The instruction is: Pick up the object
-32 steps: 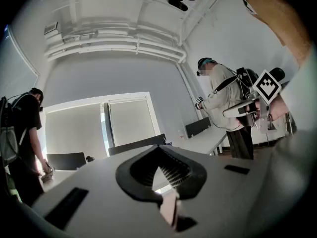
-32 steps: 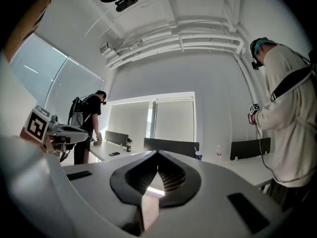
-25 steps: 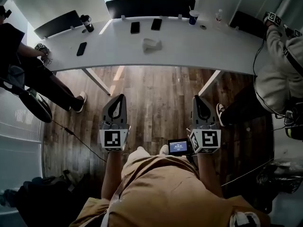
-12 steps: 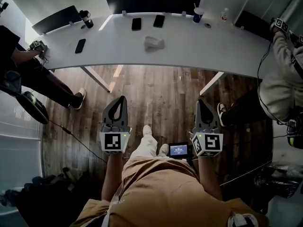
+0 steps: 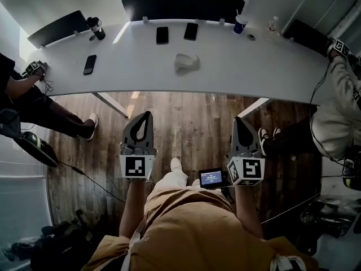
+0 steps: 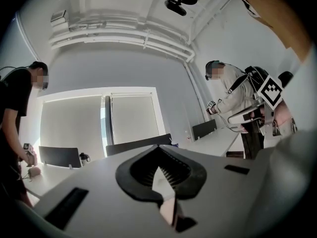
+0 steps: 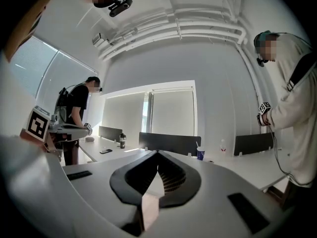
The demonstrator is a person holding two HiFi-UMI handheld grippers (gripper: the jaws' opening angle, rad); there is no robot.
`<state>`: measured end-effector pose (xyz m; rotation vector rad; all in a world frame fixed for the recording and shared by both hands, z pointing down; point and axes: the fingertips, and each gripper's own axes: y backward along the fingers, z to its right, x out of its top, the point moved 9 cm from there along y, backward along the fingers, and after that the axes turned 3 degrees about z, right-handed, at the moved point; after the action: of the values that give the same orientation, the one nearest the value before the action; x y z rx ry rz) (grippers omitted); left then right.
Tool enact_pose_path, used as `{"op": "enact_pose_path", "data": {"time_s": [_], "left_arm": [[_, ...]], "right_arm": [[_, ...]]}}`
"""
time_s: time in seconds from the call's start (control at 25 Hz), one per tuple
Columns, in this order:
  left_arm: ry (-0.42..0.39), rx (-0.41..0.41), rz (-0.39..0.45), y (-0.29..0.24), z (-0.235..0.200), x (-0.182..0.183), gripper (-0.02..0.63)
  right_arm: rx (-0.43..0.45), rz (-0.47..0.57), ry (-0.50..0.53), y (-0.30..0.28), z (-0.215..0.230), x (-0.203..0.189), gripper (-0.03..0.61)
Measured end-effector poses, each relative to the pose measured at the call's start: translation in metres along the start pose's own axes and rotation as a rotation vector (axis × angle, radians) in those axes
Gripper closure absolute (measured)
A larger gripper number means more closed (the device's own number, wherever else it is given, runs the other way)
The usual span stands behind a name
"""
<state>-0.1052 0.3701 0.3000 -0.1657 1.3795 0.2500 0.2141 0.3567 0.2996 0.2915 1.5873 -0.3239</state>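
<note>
A small pale lumpy object point(image 5: 186, 62) lies near the middle of the long white table point(image 5: 237, 66). My left gripper point(image 5: 148, 116) and right gripper point(image 5: 237, 119) are held side by side over the wooden floor, short of the table's near edge, both pointing level at it. In the left gripper view the left gripper point(image 6: 158, 148) has its jaws together with nothing between them. The right gripper point(image 7: 158, 153) looks the same in the right gripper view. The pale object does not show in either gripper view.
Two dark phones point(image 5: 162, 35) point(image 5: 191, 31), a third phone point(image 5: 89, 64), a dark bottle point(image 5: 95, 27), a cup point(image 5: 241, 23) and dark partition screens point(image 5: 183, 7) stand on the table. One person point(image 5: 28, 103) is at its left end, another point(image 5: 338, 106) at its right. Table legs point(image 5: 113, 104) slant underneath.
The table has drawn closer and lower in the head view as I step toward it. Both grippers have travelled forward with me, still shut and side by side.
</note>
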Motion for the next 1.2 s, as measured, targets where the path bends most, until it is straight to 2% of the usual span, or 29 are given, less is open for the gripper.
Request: {"op": "enact_pose_path", "data": {"time_s": [0.4, 0.72, 1.2], "left_arm": [[0.016, -0.076, 0.008, -0.045, -0.046, -0.018, 0.607], [0.036, -0.054, -0.005, -0.079, -0.060, -0.030, 0.607], [0.002, 0.036, -0.033, -0.160, -0.076, -0.029, 0.607]], "right_arm": [[-0.037, -0.048, 0.001, -0.051, -0.022, -0.007, 0.569], [-0.032, -0.059, 0.007, -0.092, -0.010, -0.011, 0.569], [0.097, -0.013, -0.011, -0.194, 0.035, -0.009, 0.569]]}}
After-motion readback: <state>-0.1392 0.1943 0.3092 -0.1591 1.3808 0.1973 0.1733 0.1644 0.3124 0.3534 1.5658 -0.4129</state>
